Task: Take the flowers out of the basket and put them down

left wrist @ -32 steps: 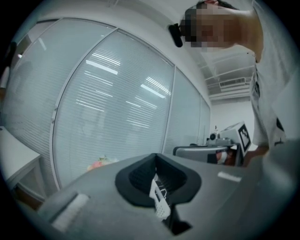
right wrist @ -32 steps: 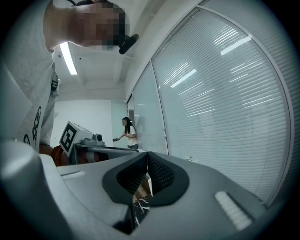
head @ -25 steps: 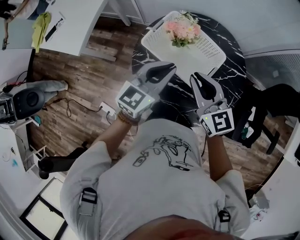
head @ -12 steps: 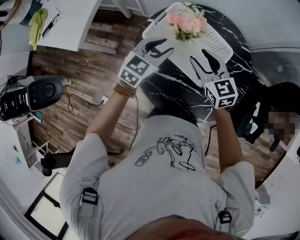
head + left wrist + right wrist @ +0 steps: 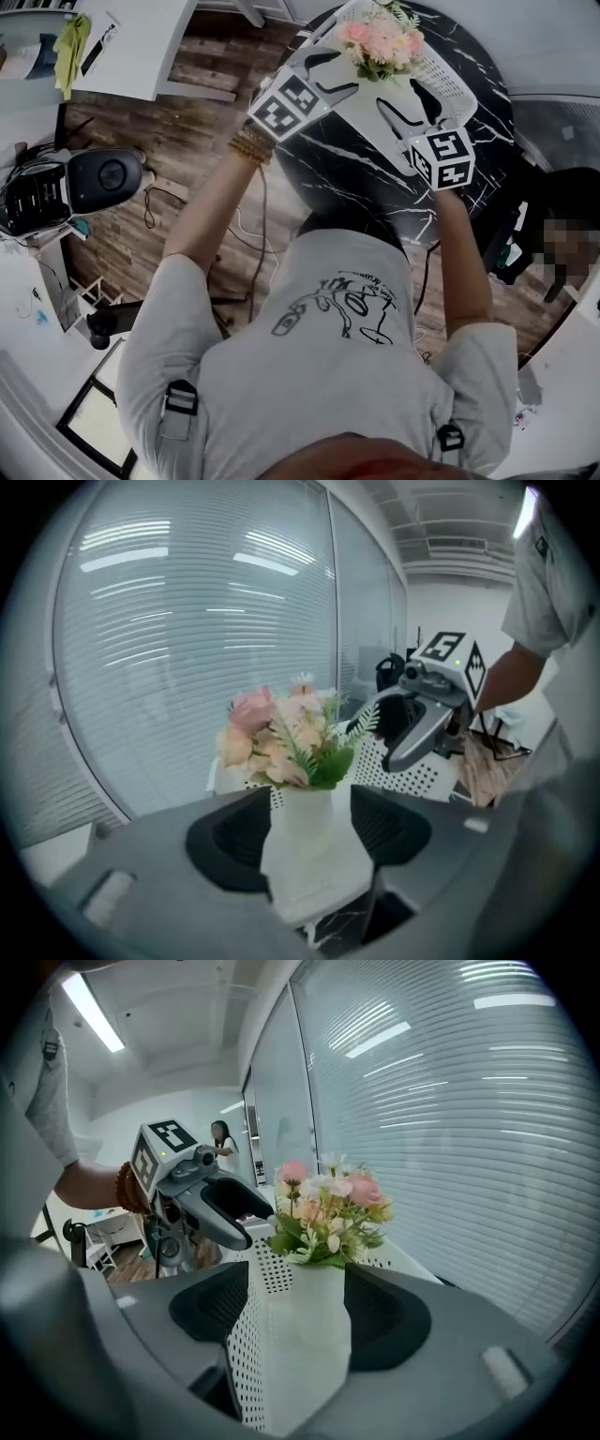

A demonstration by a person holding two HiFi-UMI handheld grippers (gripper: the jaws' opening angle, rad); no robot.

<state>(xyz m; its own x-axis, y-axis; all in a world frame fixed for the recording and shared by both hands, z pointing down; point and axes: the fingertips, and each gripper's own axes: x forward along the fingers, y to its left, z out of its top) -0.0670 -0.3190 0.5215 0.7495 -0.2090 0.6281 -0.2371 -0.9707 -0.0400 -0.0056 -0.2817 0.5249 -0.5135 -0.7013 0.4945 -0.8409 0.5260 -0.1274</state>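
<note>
Left tongs (image 5: 345, 71) and right tongs (image 5: 397, 96), just opening wide, apparently grip nothing.

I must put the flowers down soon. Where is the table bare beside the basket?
The black table is bare between the basket and the person, and in a strip right of the basket. Crowded over the basket: the flowers, with left tongs and right tongs just opening, gripping nothing.
</note>
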